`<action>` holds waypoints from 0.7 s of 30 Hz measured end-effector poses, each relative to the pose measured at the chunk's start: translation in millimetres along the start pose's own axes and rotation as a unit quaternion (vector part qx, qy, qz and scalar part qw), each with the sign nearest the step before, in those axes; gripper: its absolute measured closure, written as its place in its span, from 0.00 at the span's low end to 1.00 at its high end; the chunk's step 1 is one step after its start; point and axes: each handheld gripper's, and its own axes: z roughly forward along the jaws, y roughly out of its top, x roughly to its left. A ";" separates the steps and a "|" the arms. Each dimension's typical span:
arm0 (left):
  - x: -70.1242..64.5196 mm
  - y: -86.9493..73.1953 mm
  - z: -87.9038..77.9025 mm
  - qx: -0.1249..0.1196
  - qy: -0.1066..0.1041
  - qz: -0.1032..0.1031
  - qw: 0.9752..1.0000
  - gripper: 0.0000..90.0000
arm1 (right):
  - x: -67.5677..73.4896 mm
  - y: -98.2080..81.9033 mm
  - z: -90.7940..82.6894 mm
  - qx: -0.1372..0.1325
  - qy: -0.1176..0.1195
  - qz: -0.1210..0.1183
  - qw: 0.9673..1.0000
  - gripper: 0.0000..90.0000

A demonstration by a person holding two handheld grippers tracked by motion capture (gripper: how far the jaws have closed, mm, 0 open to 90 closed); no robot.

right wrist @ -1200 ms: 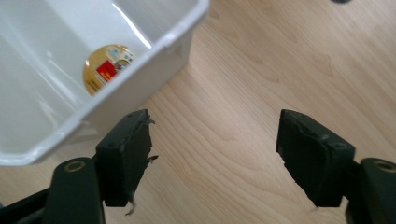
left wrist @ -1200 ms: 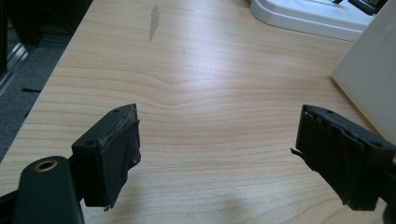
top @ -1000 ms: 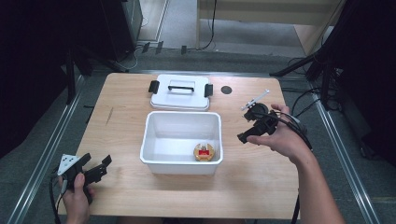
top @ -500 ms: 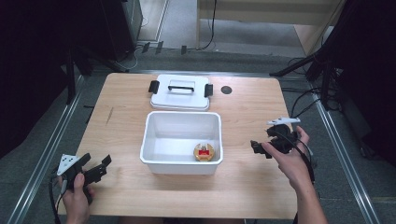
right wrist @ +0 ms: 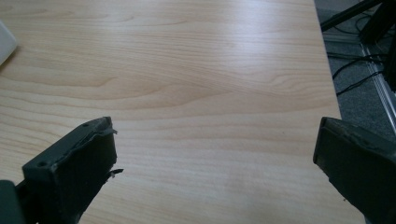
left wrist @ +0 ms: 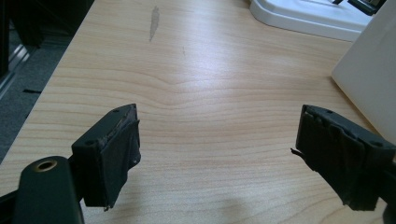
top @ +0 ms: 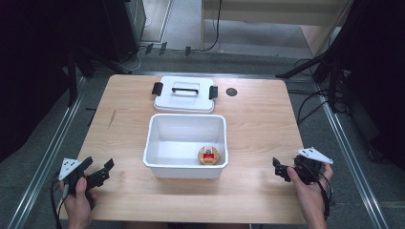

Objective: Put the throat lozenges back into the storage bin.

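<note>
While both hands rest low on the wooden table [top: 258, 129], the left gripper [top: 106, 170] sits at the lower left of the high view, its jaws spread apart with nothing but bare wood between them. In the left gripper view the left gripper [left wrist: 219, 154] looks over empty grain, and the white side of the bin [left wrist: 373, 79] rises at the right edge of that frame.

At the centre of the high view stands the white bin [top: 187, 168], rectangular, open-topped, with smooth sloping walls. A small round container [top: 208, 155] with a tan rim and a red label lies on the bin's floor, in its lower right corner. Just above the bin in the frame lies the white lid [top: 184, 99], flat, with a black handle and black clips at both ends.

At the lower right, the right gripper [top: 279, 168] lies near the table's front edge, jaws released wide and holding nothing; they have just been opening. In the right gripper view the right gripper [right wrist: 215, 158] faces clear wood, with the table's edge at the upper right. Open wood runs between each gripper and the bin.
</note>
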 end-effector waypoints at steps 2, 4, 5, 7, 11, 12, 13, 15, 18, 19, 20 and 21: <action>-0.1 0.0 0.1 0.000 0.000 0.000 1.000 0.15 | -5.2 -8.8 -3.4 -0.012 -0.004 0.008 1.000 0.00; -0.1 -0.1 -0.1 0.001 0.000 0.001 1.000 0.15 | -9.6 -16.6 -6.2 -0.020 -0.006 0.015 1.000 0.00; -0.3 -0.1 -0.2 0.000 0.000 0.001 1.000 0.15 | -11.8 -20.1 -7.6 -0.024 -0.008 0.015 1.000 0.00; -0.4 -0.1 -0.3 0.000 0.000 0.001 1.000 0.15 | -13.8 -23.3 -9.2 -0.028 -0.010 0.017 0.999 0.00; -0.3 -0.2 -0.3 -0.001 0.000 0.000 1.000 0.15 | -23.6 -34.1 -15.3 -0.046 -0.011 0.033 0.998 0.00; -0.3 -0.1 -0.4 0.000 0.000 0.001 1.000 0.15 | -28.1 -38.6 -17.7 -0.051 -0.007 0.041 0.998 0.00; -0.4 -0.1 -0.3 0.000 0.001 0.001 1.000 0.15 | -29.7 -40.9 -18.3 -0.052 -0.003 0.044 0.998 0.00; -0.4 -0.1 -0.3 0.000 0.001 0.001 1.000 0.15 | -32.3 -45.0 -19.1 -0.050 0.004 0.045 0.998 0.00; -0.6 -0.3 -0.5 -0.001 0.001 0.001 1.000 0.15 | -34.8 -51.0 -20.0 -0.053 0.012 0.045 0.997 0.00; -0.6 -0.3 -0.5 -0.001 0.001 0.001 1.000 0.15 | -36.0 -52.7 -20.2 -0.055 0.014 0.046 0.997 0.00; -0.7 -0.3 -0.6 -0.001 0.001 0.001 1.000 0.15 | -36.9 -54.2 -20.6 -0.056 0.015 0.049 0.997 0.00; -0.7 -0.3 -0.5 -0.001 0.000 0.001 1.000 0.15 | -37.8 -55.6 -20.8 -0.058 0.016 0.053 0.997 0.00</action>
